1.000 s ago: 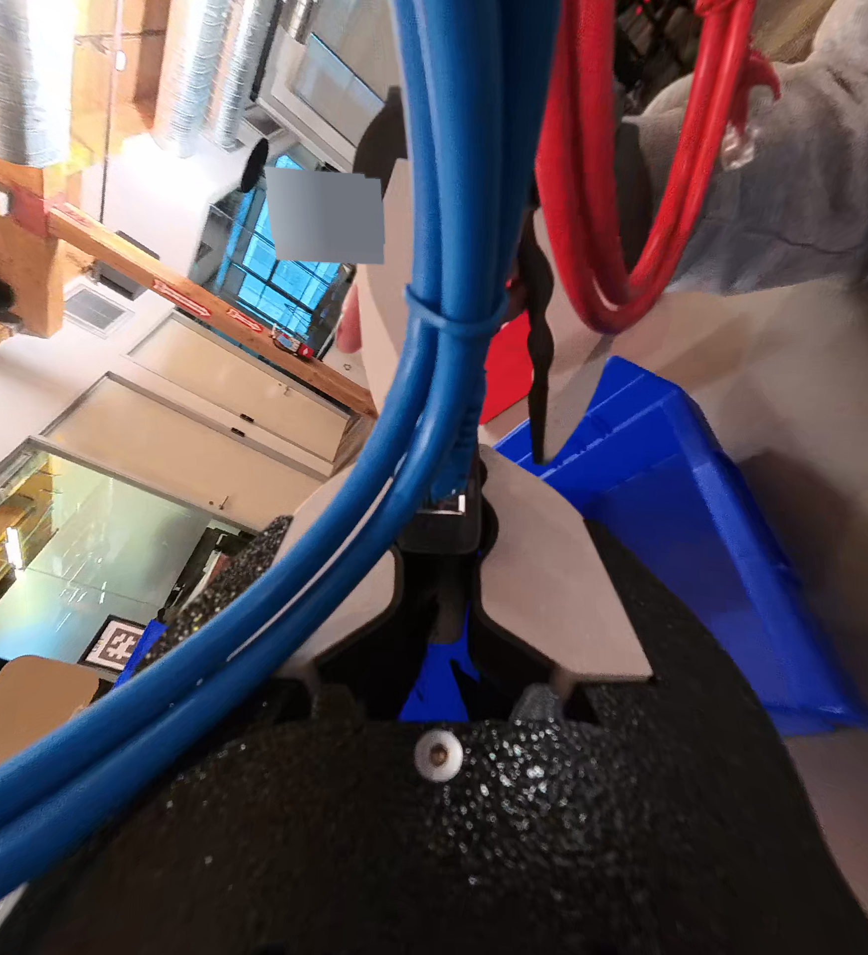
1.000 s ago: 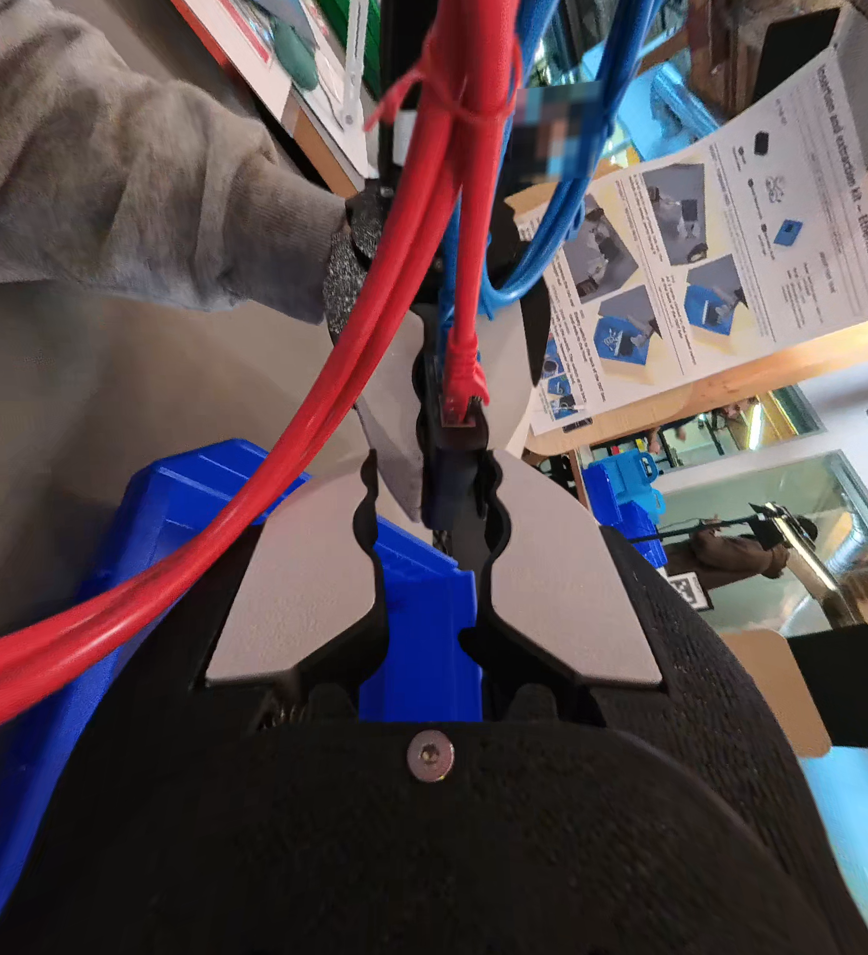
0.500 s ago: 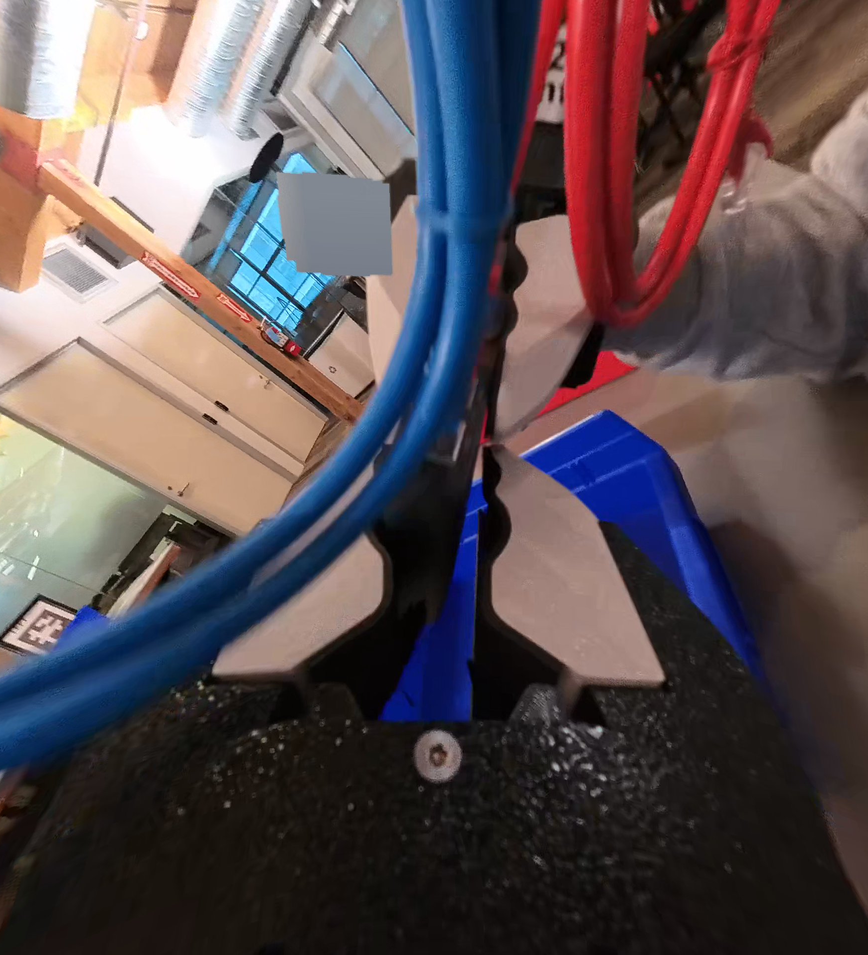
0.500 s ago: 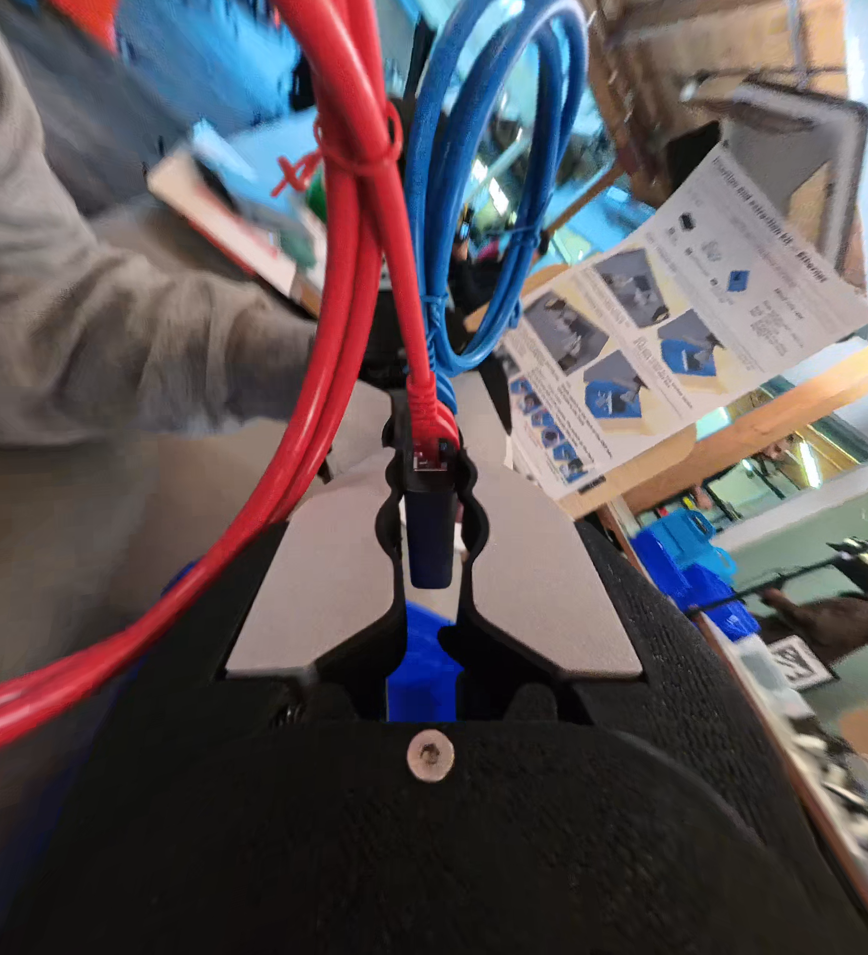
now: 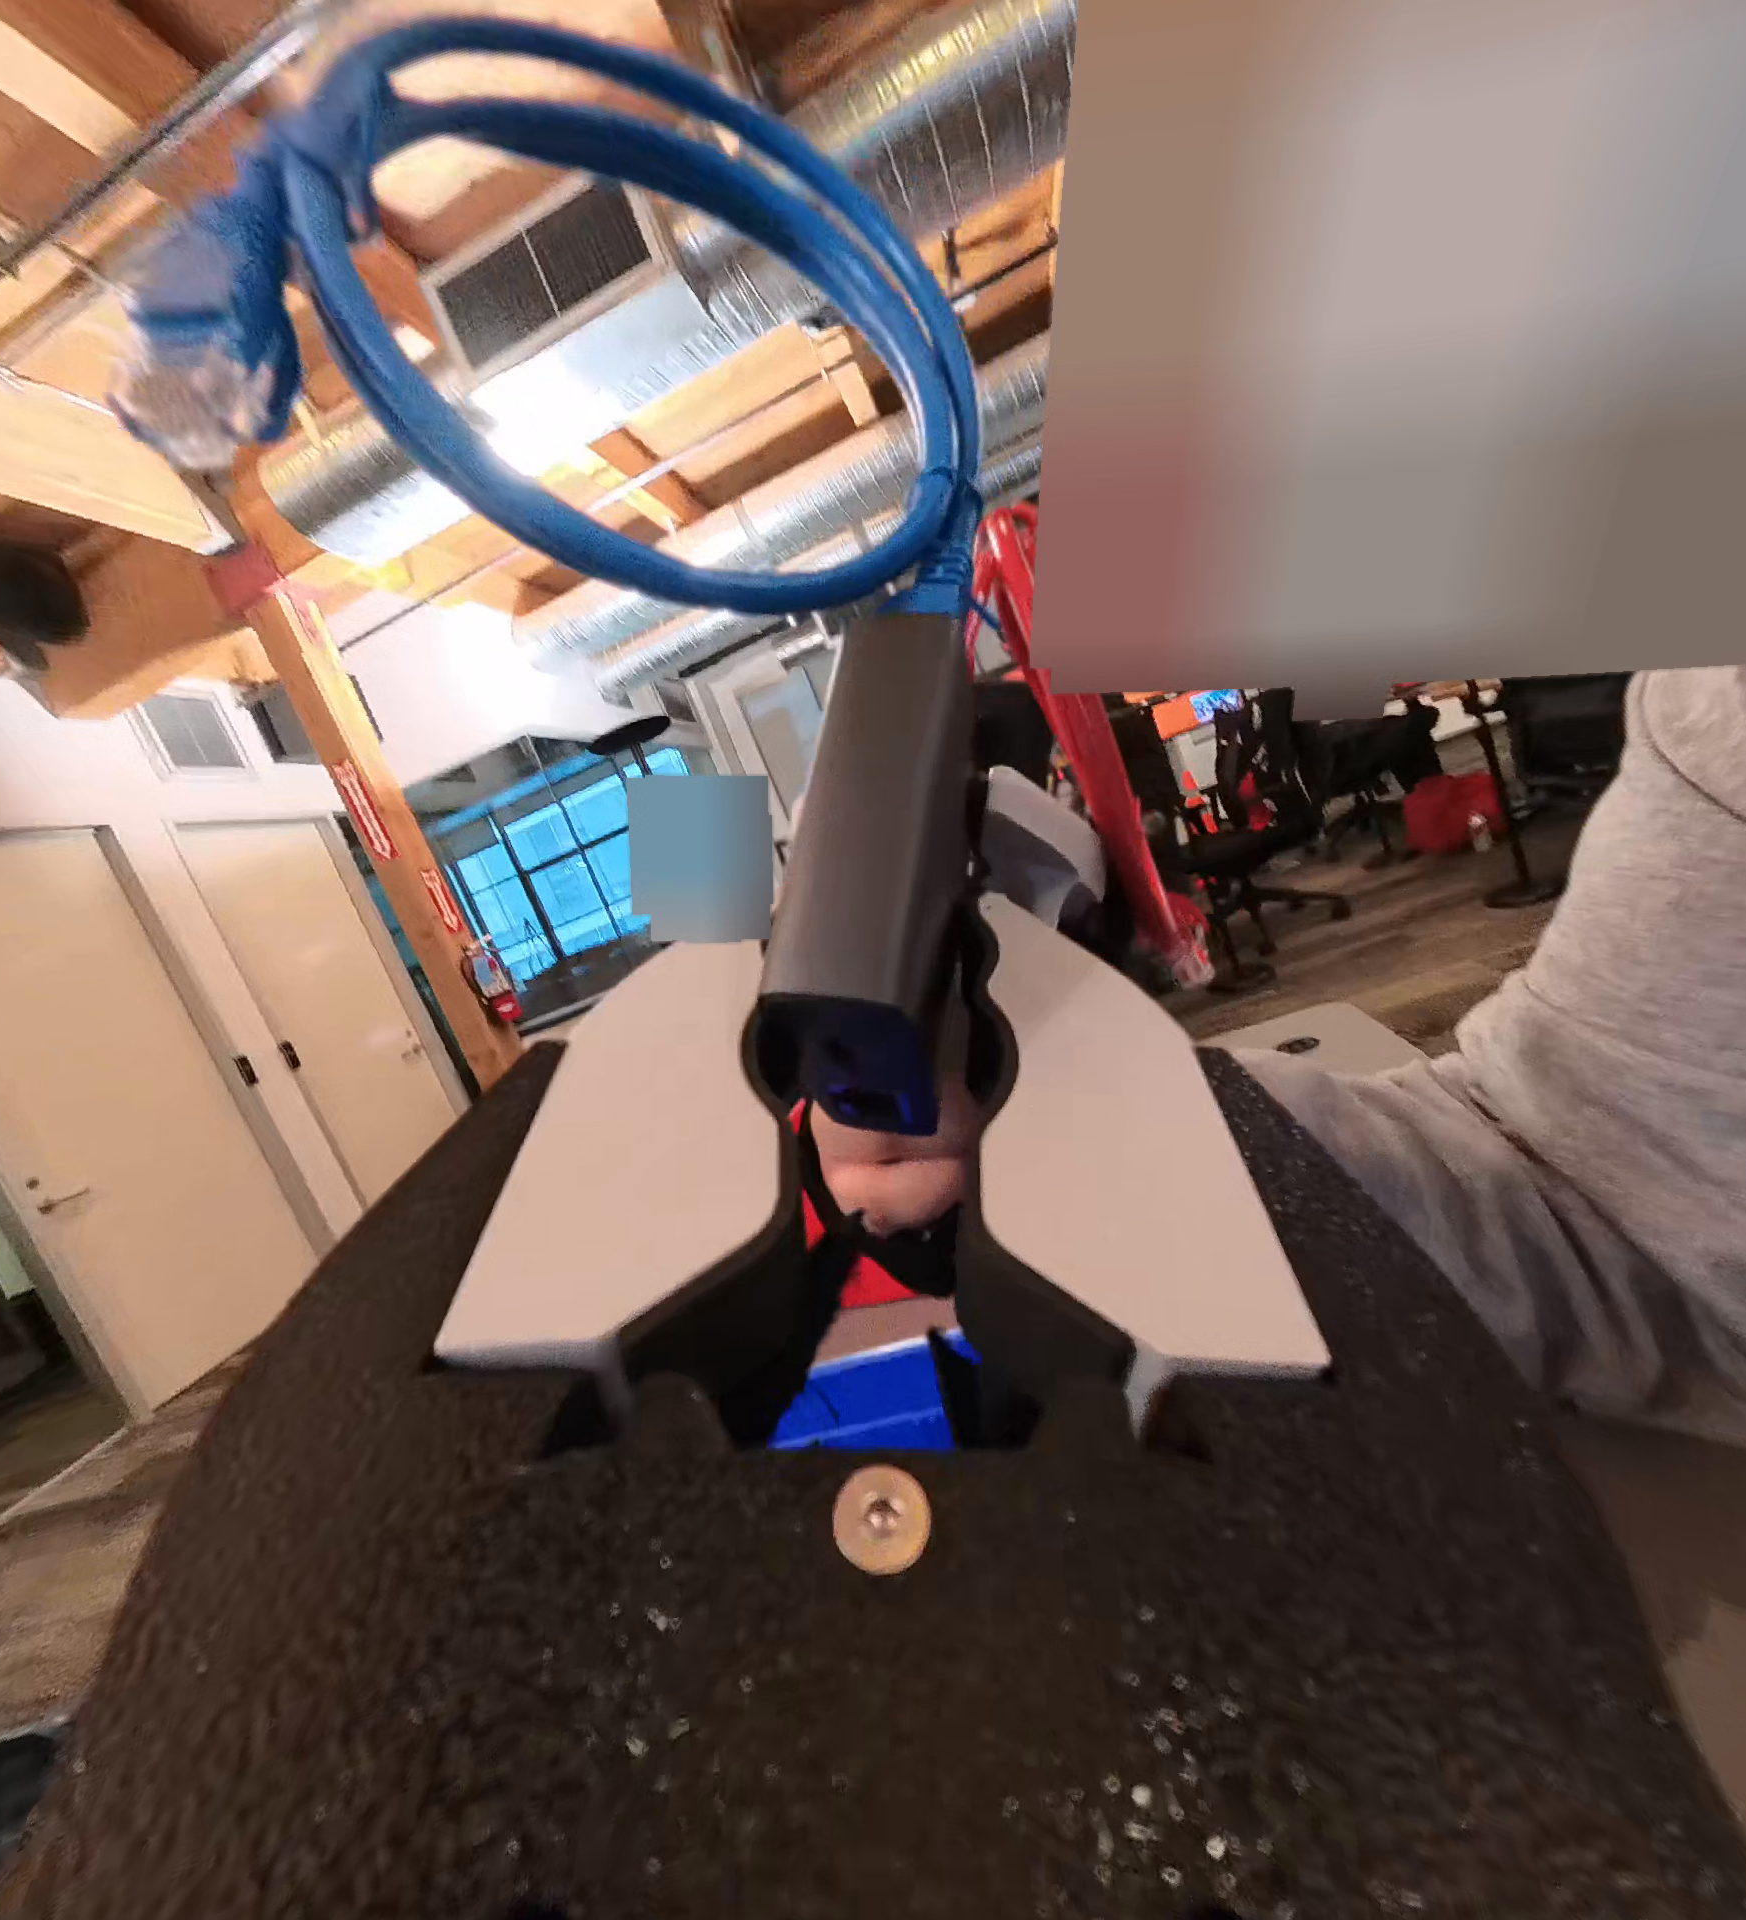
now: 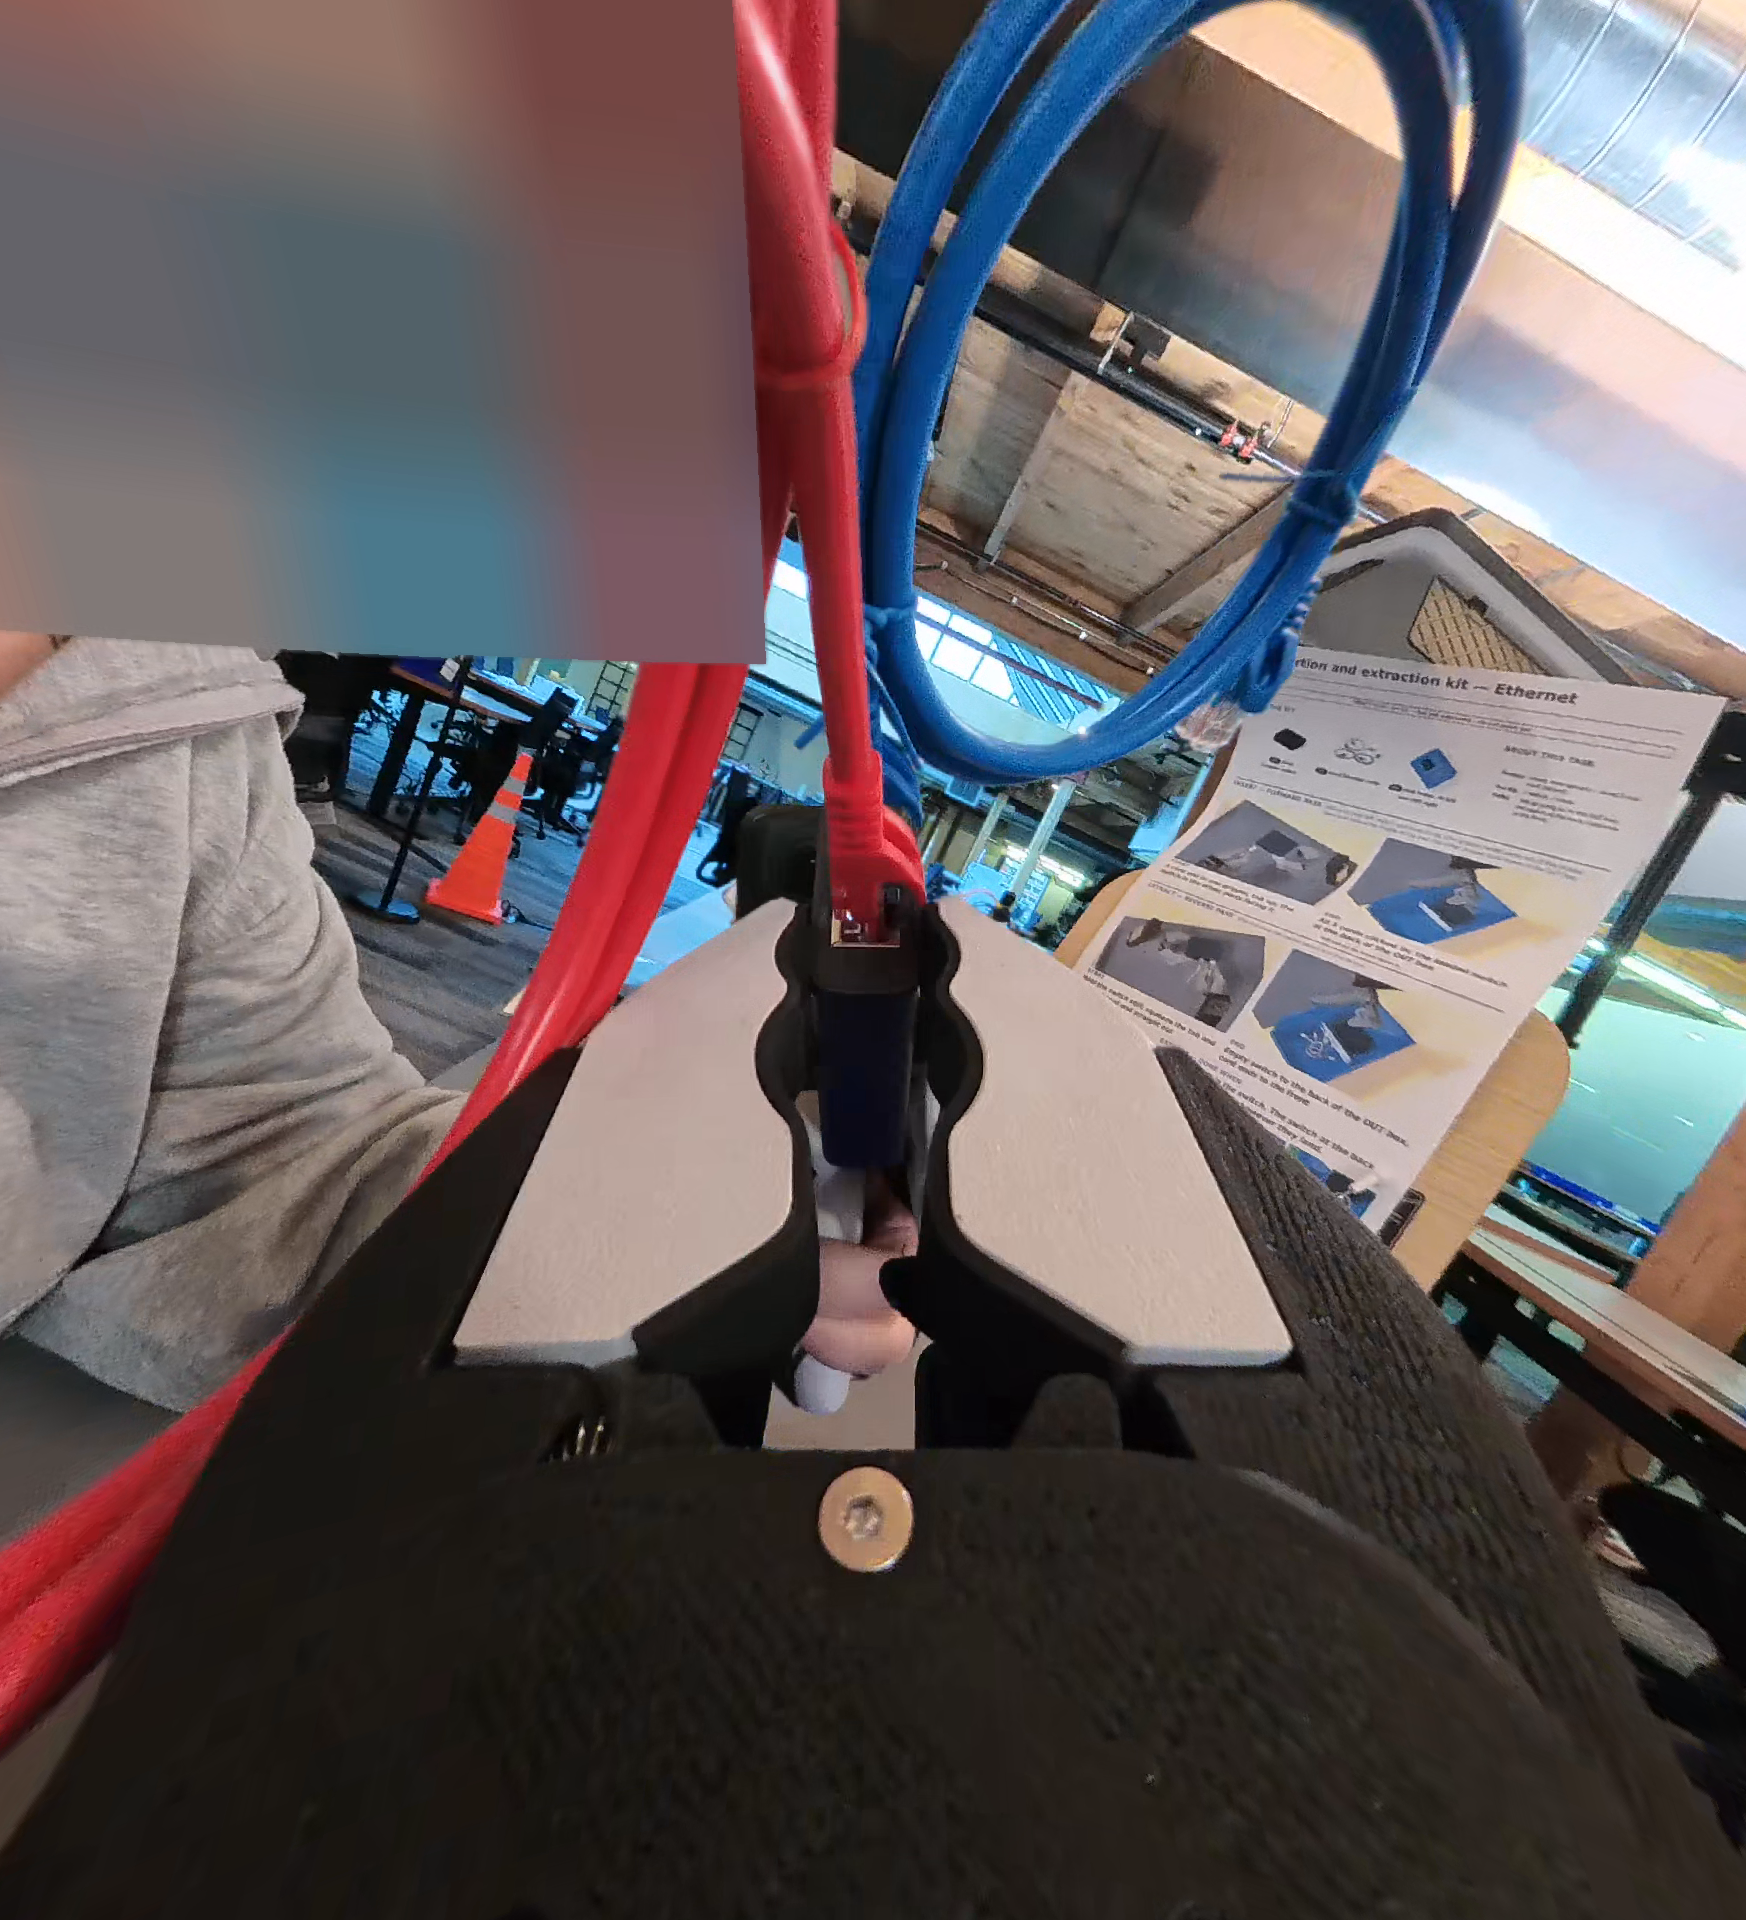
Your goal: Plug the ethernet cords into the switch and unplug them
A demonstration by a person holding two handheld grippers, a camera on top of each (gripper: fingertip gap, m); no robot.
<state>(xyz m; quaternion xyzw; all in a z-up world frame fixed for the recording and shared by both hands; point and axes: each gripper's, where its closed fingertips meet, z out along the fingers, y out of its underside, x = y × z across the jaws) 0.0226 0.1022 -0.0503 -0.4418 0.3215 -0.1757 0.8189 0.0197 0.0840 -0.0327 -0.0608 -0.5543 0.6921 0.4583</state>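
Left wrist view
Left gripper (image 5: 874, 1023): its two pale fingers are clenched on one dark block (image 5: 874, 842), which stands tilted up out of the grip.
Block: one blue end face (image 5: 874, 1081) points toward the camera, sitting between the fingers.
Blue cable (image 5: 640, 312): one coil, plugged into the far top end of the block; it loops up and left against the ceiling, and one loose clear plug (image 5: 199, 343) hangs at far left, blurred.
Red cable (image 5: 1108, 790): one, seen just right of the block and farther off.
Sleeve (image 5: 1575, 1091): one grey sleeve at right, near.
Bin (image 5: 869, 1397): one blue patch shows low in the gap between the fingers.
Doors (image 5: 173, 1039): two pale ones on the far left wall.

Right wrist view
Right gripper (image 6: 864, 1023): two pale fingers grasping the dark block (image 6: 864, 1060) upright between them.
Red cable (image 6: 827, 468): one, its plug (image 6: 864, 842) seated in the block's top; the cable loops up and then sweeps down to near left.
Blue cable (image 6: 1160, 416): one coil beyond the block, upper centre to right.
Sheet (image 6: 1399, 904): one printed sheet with pictures, far right.
Cone (image 6: 484, 842): one orange cone on the far floor, left.
Sleeve (image 6: 121, 987): grey, near left.
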